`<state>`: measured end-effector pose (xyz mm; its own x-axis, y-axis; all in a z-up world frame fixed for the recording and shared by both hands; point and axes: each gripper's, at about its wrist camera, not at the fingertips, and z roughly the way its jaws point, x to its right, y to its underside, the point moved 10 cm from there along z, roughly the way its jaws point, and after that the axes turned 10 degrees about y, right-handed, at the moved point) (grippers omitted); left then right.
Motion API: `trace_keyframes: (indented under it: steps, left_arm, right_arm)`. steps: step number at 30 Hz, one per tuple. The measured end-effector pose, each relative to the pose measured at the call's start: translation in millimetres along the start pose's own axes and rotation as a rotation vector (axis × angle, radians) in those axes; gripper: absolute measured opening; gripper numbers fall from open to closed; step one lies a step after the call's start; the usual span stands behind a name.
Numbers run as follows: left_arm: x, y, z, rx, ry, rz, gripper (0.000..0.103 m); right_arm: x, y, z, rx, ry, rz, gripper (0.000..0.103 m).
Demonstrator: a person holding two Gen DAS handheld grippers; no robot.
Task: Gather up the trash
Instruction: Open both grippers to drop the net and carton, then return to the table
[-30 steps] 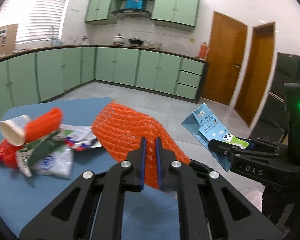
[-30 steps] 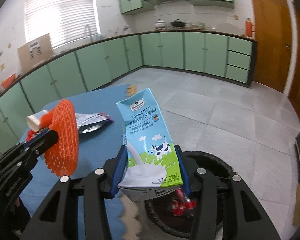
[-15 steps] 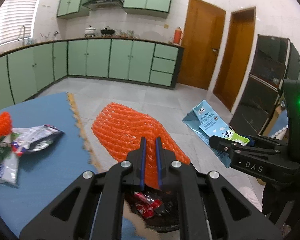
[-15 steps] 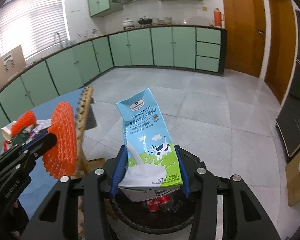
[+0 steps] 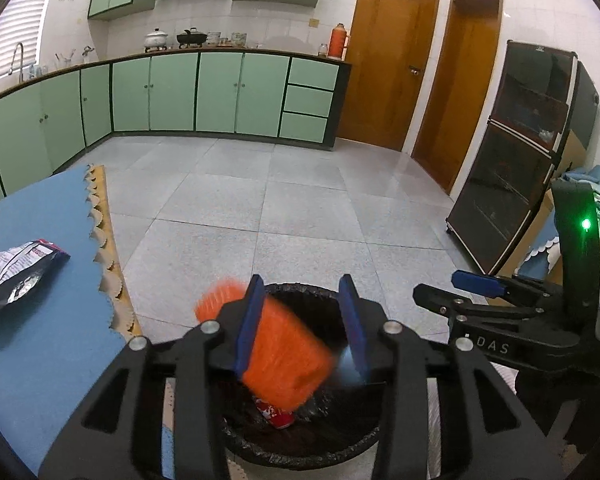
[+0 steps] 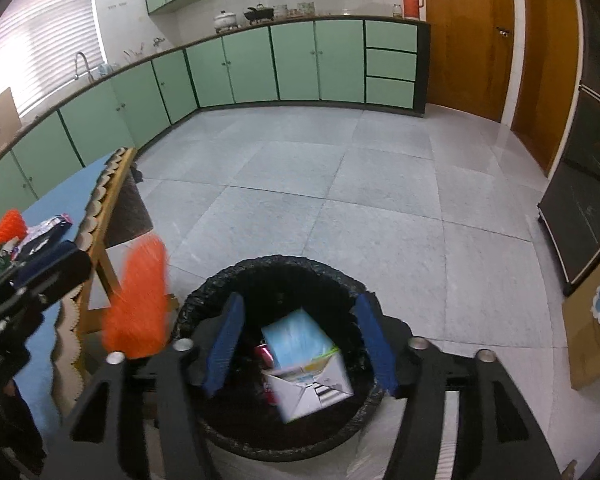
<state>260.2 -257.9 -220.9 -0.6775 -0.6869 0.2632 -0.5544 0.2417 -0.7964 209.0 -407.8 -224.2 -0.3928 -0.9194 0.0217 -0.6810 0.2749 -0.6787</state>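
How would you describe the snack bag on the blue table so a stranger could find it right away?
Start at the blue table with the scalloped edge, beside the black bin. The snack bag lies flat near that scalloped edge, apart from the falling orange net. It is the crumpled wrapper with a shiny silver inside and a dark purple and red printed outside.

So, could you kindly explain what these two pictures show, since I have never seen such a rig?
A person holds a two-finger gripper in each hand, with a camera on each looking along its fingers. The left camera shows the left gripper, its jaws opening, with a blurred orange net dropping between them. The right camera shows the right gripper, also opening, and a milk carton falling free. Below both stands a black-lined bin with a red can inside. More wrappers lie on the blue table. Neither gripper grips anything.
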Motion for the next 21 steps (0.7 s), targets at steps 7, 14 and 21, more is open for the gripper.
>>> trace_keyframes:
  steps: [7, 14, 21]
  left_arm:
    - [-8, -15, -24, 0.058, -0.013, -0.030, 0.054]
    - [-30, -30, -79, 0.159, -0.096, -0.053, 0.079]
    - [-81, -27, -151, 0.229, -0.266, -0.066, 0.082]
  right_arm:
    - [4, -11, -17, 0.058, 0.023, 0.029, 0.089]
    - [-23, -32, -51, 0.145, -0.031, 0.054, 0.097]
    - [-86, -44, -80, 0.218, -0.110, -0.016, 0.097]
